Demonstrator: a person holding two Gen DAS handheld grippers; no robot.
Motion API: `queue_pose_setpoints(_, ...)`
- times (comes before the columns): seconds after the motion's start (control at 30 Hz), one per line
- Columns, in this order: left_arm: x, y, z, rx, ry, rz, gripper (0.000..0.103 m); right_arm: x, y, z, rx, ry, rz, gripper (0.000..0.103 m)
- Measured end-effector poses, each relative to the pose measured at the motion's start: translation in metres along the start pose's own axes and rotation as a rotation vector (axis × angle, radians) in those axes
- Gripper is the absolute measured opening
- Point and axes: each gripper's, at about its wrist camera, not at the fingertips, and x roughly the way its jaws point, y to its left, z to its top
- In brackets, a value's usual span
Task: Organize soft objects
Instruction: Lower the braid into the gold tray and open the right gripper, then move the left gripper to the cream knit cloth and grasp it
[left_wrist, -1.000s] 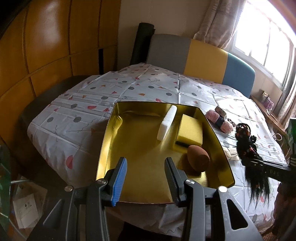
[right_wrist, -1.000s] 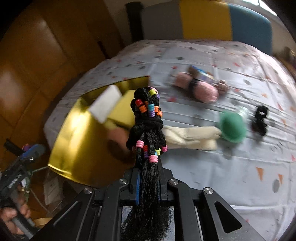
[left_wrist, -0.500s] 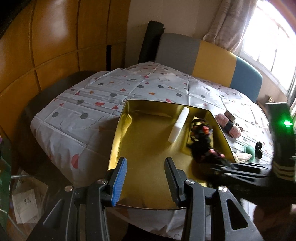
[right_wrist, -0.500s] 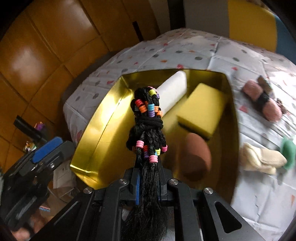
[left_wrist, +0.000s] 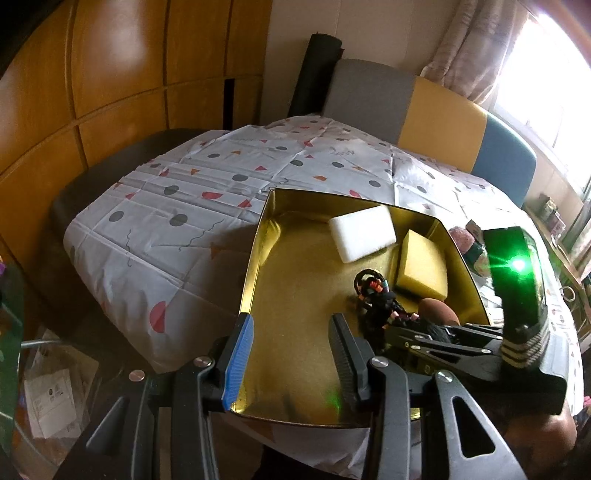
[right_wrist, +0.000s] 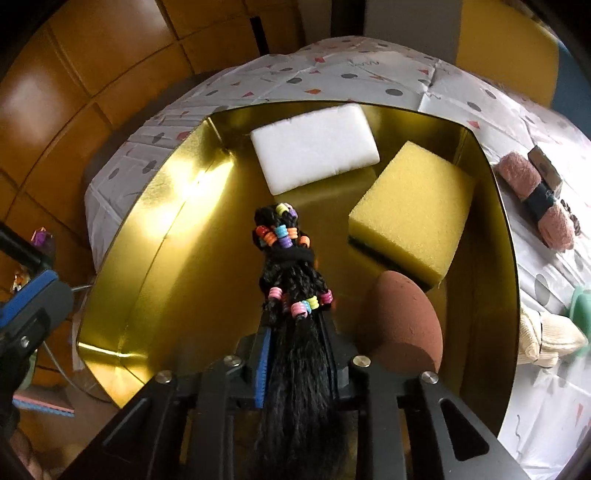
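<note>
1. Right wrist view: the counter (right_wrist: 369, 79), under a spotted cloth, carries everything, and it spreads out ahead of both sets of fingers.
2. The gold tray (right_wrist: 155, 229) sits right below the right gripper (right_wrist: 297, 343); it looks to be the collecting place, since soft things already lie inside it.
3. Ahead and to the right of those fingers lies the yellow sponge (right_wrist: 413, 214), and the white foam block (right_wrist: 314, 147) lies straight ahead near the tray's far wall.
4. Just to the right of the fingers stands the brown makeup sponge (right_wrist: 400, 325), close to the hair but, as far as I can tell, not touching it.
5. The braided hairpiece (right_wrist: 291, 280), black with coloured beads, hangs between the right fingers with its beaded end over the tray floor. The jaws are opening, the loose tail still between them, so I judge this is the release into the tray.
6. Outside the tray, off to the right, the pink yarn (right_wrist: 532, 192), a cream sock (right_wrist: 546, 339) and a green thing (right_wrist: 581, 306) wait on the cloth.
7. The left gripper (left_wrist: 291, 354) is partly spread over the tray's near edge, holding nothing.
</note>
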Motion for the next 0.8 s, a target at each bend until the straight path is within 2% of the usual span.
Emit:
queue_pose_setpoints(0.07, 0.000, -0.001, 0.000, 0.003, -0.001, 0.002, 0.042, -0.007, 0.000, -0.001, -0.004, -0.018, 0.008, 0.026)
queue_pose_setpoints(0.13, -0.001, -0.003, 0.000, 0.008, -0.001, 0.003, 0.042, -0.016, -0.001, -0.003, -0.001, -0.038, 0.013, 0.033)
queue_pose_setpoints(0.5, -0.009, -0.018, -0.002, 0.048, -0.015, 0.004, 0.042, -0.055, -0.016, -0.007, 0.037, -0.147, 0.013, 0.037)
queue_pose_setpoints(0.8, -0.012, -0.036, -0.004, 0.103, -0.017, -0.006, 0.042, -0.092, -0.052, -0.013, 0.097, -0.233, -0.021, 0.045)
